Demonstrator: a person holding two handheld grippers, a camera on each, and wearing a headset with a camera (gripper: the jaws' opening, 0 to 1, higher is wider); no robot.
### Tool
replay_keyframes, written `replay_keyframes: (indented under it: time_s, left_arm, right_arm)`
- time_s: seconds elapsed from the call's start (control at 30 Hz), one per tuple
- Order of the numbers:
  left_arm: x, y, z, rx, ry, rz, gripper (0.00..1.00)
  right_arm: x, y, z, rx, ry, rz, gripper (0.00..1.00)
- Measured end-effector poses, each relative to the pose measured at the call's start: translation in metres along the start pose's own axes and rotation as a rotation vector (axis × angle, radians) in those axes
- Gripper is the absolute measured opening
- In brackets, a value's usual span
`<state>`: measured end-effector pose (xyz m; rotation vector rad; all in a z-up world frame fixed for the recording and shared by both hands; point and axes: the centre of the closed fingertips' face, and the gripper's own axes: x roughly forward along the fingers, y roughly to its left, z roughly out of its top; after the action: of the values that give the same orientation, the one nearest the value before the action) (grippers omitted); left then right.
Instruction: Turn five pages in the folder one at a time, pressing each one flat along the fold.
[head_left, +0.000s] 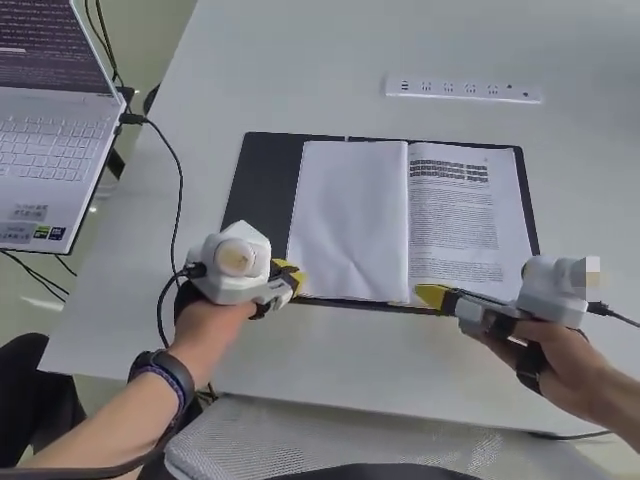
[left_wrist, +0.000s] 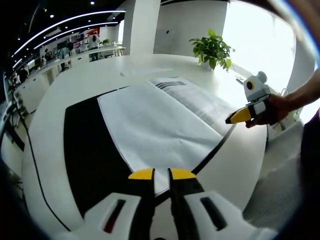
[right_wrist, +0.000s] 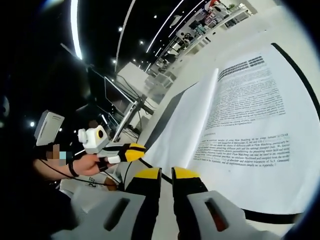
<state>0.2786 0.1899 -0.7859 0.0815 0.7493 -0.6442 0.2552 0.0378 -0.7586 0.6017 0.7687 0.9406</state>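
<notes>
The folder (head_left: 262, 185) lies open on the white table (head_left: 300, 60), square to the person; its black cover shows to the left of a blank page (head_left: 350, 220), which is faintly creased and lifts a little toward the fold; a printed page (head_left: 462, 215) lies flat to the right of the fold. The left gripper (left_wrist: 161, 174) sits at the near left corner of the blank page, its yellow-tipped jaws drawn together to a narrow slit with nothing seen between them; the tips hang over the page's near edge, and whether they touch the paper cannot be told. The right gripper (right_wrist: 166, 173) points in from the right along the folder's near edge, its tip just beside the bottom of the fold; its jaws are likewise closed to a thin gap and hold nothing; contact with the page cannot be made out. The two grippers are apart, with the lower edge of the blank page between them. A power strip (head_left: 463, 90) lies beyond the folder; an open laptop (head_left: 45, 120) stands off to the far left, and a black cable (head_left: 178, 190) runs from beside it across the table toward the left gripper; a dark wristband (head_left: 165, 372) circles the left wrist; a potted plant (left_wrist: 212, 50) stands in the background of the left gripper view.
</notes>
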Motion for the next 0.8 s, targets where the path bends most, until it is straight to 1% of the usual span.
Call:
replay_keyframes:
  time_s: [0.07, 0.17, 0.27, 0.3, 0.33, 0.5, 0.63, 0.67, 0.77, 0.8]
  left_arm:
    - [-0.002, -0.003, 0.003, 0.006, -0.009, -0.007, 0.12]
    - [-0.004, -0.004, 0.005, 0.025, -0.01, -0.004, 0.15]
    - [-0.009, -0.002, 0.008, 0.018, -0.023, 0.006, 0.18]
    - [-0.011, -0.003, 0.009, 0.019, -0.026, 0.008, 0.18]
    - [-0.013, -0.004, 0.011, 0.023, -0.029, 0.007, 0.18]
    - [-0.022, -0.007, 0.019, 0.041, -0.049, -0.001, 0.23]
    - [-0.031, -0.009, 0.028, 0.057, -0.072, -0.004, 0.26]
    - [-0.033, -0.009, 0.03, 0.059, -0.076, -0.006, 0.27]
    - [-0.039, -0.01, 0.033, 0.072, -0.083, -0.007, 0.32]
    - [-0.042, -0.01, 0.034, 0.077, -0.083, -0.007, 0.34]
  right_arm:
    - [-0.007, -0.005, 0.005, -0.038, -0.005, -0.038, 0.09]
    - [-0.015, -0.005, 0.01, -0.051, -0.013, -0.052, 0.13]
    - [-0.026, -0.01, 0.016, -0.077, -0.015, -0.085, 0.19]
    - [-0.03, -0.013, 0.018, -0.094, -0.02, -0.107, 0.21]
    - [-0.034, -0.014, 0.019, -0.103, -0.017, -0.118, 0.23]
    - [-0.056, -0.024, 0.024, -0.189, 0.012, -0.188, 0.31]
    - [-0.075, -0.027, 0.033, -0.267, 0.025, -0.235, 0.38]
    - [-0.081, -0.029, 0.036, -0.295, 0.029, -0.256, 0.4]
    - [-0.093, -0.028, 0.044, -0.324, 0.025, -0.278, 0.45]
    - [-0.098, -0.028, 0.048, -0.331, 0.014, -0.286, 0.46]
